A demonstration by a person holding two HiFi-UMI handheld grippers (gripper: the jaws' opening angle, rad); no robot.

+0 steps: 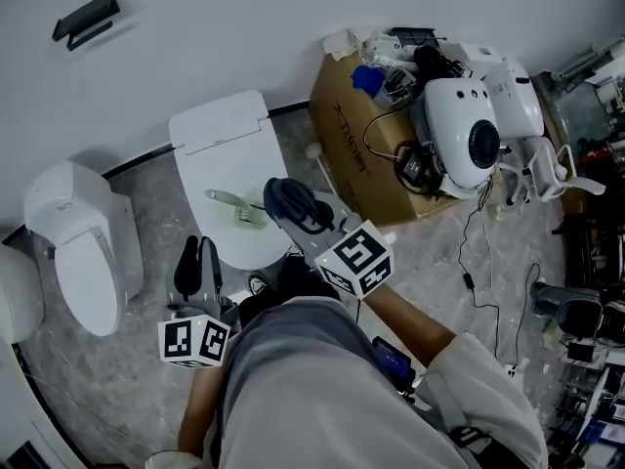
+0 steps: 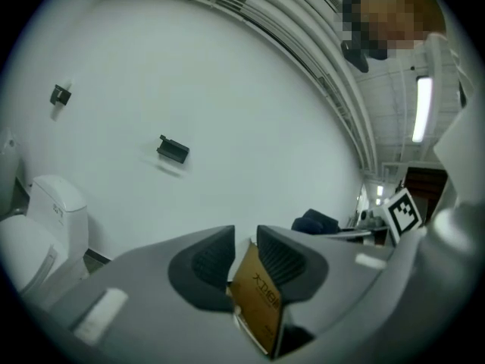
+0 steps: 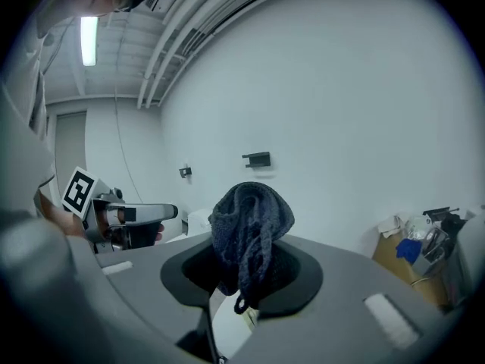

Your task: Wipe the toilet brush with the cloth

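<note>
The right gripper (image 1: 293,203) is clamped on a bunched dark cloth (image 1: 289,199). The left gripper (image 1: 198,262) has its jaws slightly apart and empty. The toilet brush (image 1: 237,208) lies on the closed toilet lid (image 1: 220,145), its long axis running from 10 to 4 o'clock. It is just beside the cloth at 9 o'clock, and the right gripper is nearer. The cardboard box (image 1: 352,135) at 2 o'clock holds cables.

Coarse knitted dark cloth (image 3: 250,226); glossy white toilet (image 1: 217,135); matt cardboard box (image 1: 352,135).
</note>
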